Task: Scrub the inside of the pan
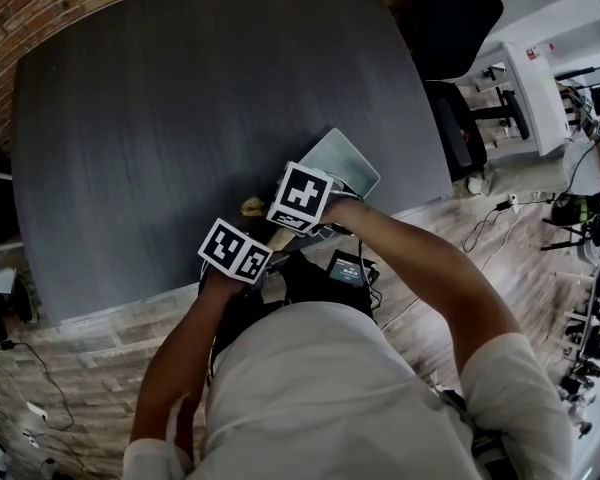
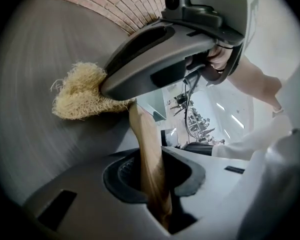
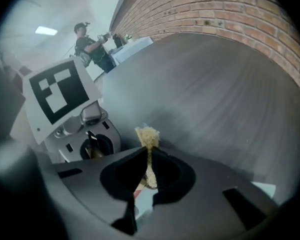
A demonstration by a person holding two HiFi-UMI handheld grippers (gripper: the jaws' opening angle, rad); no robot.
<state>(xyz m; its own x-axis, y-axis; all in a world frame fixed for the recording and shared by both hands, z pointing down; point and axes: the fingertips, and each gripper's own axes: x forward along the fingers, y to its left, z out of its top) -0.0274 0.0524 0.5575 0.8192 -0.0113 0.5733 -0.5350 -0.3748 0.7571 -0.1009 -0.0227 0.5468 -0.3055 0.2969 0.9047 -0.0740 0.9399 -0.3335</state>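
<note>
A light grey square pan sits at the front edge of the dark table. Its wooden handle runs toward me, and my left gripper is shut on it. My right gripper is shut on a tuft of pale loofah scrubber. In the left gripper view the loofah scrubber sticks out to the left from under the right gripper, close above the table. In the head view the left gripper and right gripper are side by side. The pan's inside is hidden.
A brick wall borders the table's far side. An office chair stands at the table's right end. Cables and gear lie on the wooden floor to the right. Another person stands far off.
</note>
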